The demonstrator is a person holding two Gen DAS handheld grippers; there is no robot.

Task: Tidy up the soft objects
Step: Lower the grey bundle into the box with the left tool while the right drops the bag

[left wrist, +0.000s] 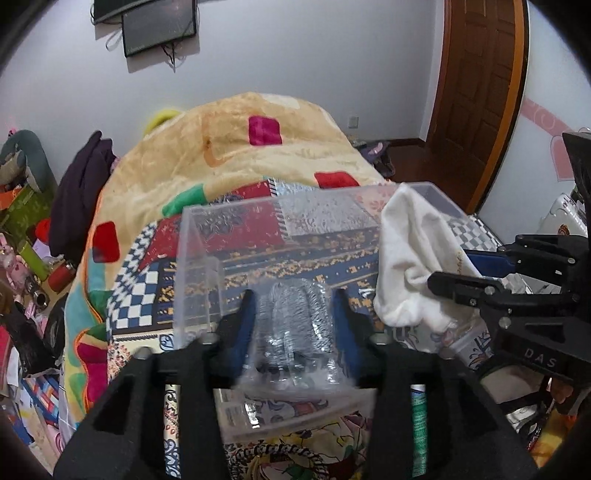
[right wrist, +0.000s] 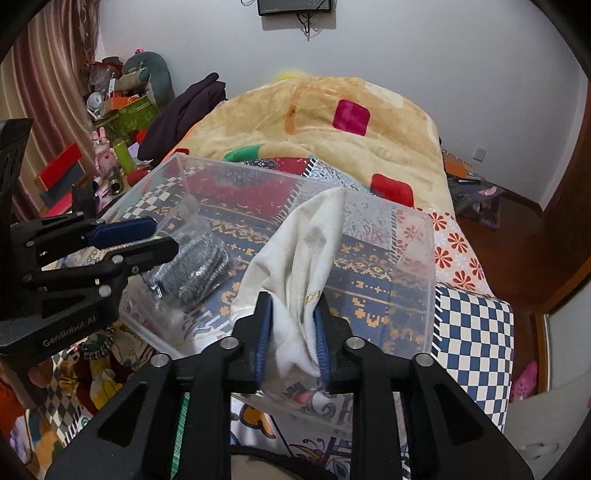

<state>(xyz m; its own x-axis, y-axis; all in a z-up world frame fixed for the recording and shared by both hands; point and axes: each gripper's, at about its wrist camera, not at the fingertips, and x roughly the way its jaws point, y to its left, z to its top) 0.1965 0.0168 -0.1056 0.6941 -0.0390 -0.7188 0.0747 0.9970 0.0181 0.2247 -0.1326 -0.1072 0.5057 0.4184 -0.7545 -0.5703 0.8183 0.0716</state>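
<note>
The right claw (right wrist: 291,334) is pinching a white cloth (right wrist: 299,258) above the clear plastic bin (right wrist: 424,280), and the left claw (left wrist: 293,325) is gripping a grey item in a plastic bag (left wrist: 291,325); the cloth's free end may be catching on the rim.

both views are evenly and fairly brightly lit by soft, diffuse indoor light, with the pale grey-white wall (left wrist: 295,55) rendered cool and slightly bluish. shadows are faint: a soft one falls below the dark flat wall-mounted screen (left wrist: 159,31). the clear rigid plastic storage box (right wrist: 421,288) catches mild whitish reflections along its walls and rim, hazing the patterned bedding seen through it. fisheye distortion bends the brown wooden door (left wrist: 480,92) and the room's edges, and black vignetting fills the corners. focus is reasonably sharp mid-frame; the nearest black gripper parts at the bottom look soft. fine detail is grainy.
</note>
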